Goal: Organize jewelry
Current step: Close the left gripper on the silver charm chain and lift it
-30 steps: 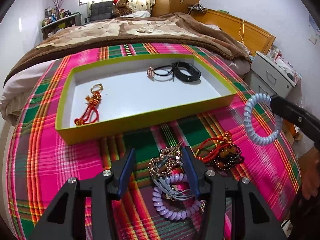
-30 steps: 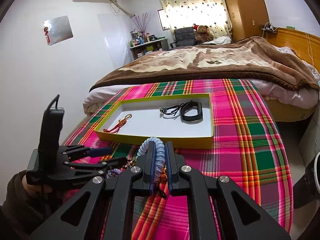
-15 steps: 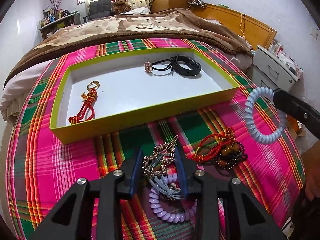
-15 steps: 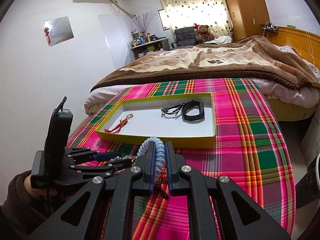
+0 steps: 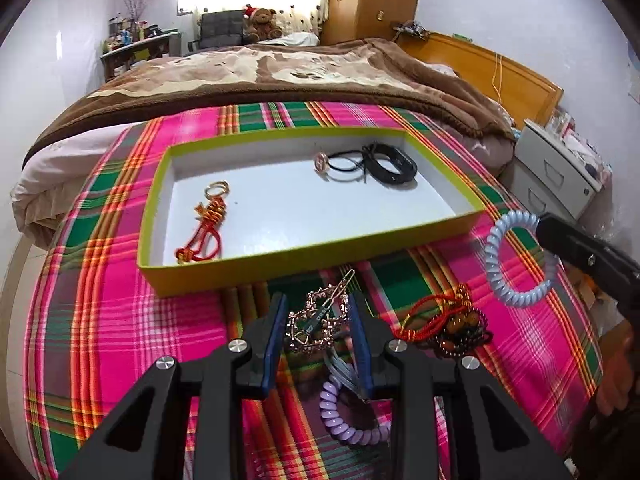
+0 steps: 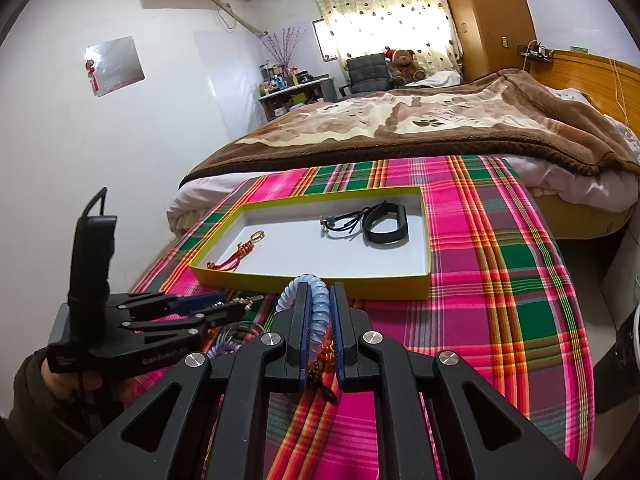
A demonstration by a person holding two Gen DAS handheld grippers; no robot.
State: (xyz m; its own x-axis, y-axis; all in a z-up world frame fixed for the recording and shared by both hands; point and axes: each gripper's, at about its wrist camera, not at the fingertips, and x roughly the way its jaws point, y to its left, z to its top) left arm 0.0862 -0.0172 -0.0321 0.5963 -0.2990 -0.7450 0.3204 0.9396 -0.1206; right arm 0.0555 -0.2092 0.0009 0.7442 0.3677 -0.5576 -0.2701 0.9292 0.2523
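A yellow-green tray (image 5: 304, 258) with a white floor lies on the plaid cloth and holds a red knot charm (image 5: 204, 226), a black hair tie (image 5: 344, 162) and a black band (image 5: 390, 164). My left gripper (image 5: 318, 320) has closed on a rose-gold chain hair clip (image 5: 316, 322) in front of the tray, lifted slightly. My right gripper (image 6: 318, 308) is shut on a pale blue coil bracelet (image 6: 308, 296), held in the air right of the tray; it also shows in the left wrist view (image 5: 516, 264).
A purple coil bracelet (image 5: 348, 420), a grey tassel (image 5: 344, 372) and a heap of red cord and dark beads (image 5: 452, 328) lie on the cloth in front of the tray. A brown blanket (image 5: 280, 80) covers the bed behind. A nightstand (image 5: 556, 172) stands at right.
My left gripper has closed from wide open onto the rose-gold clip and raised it a little. My right gripper holds the blue coil steady.
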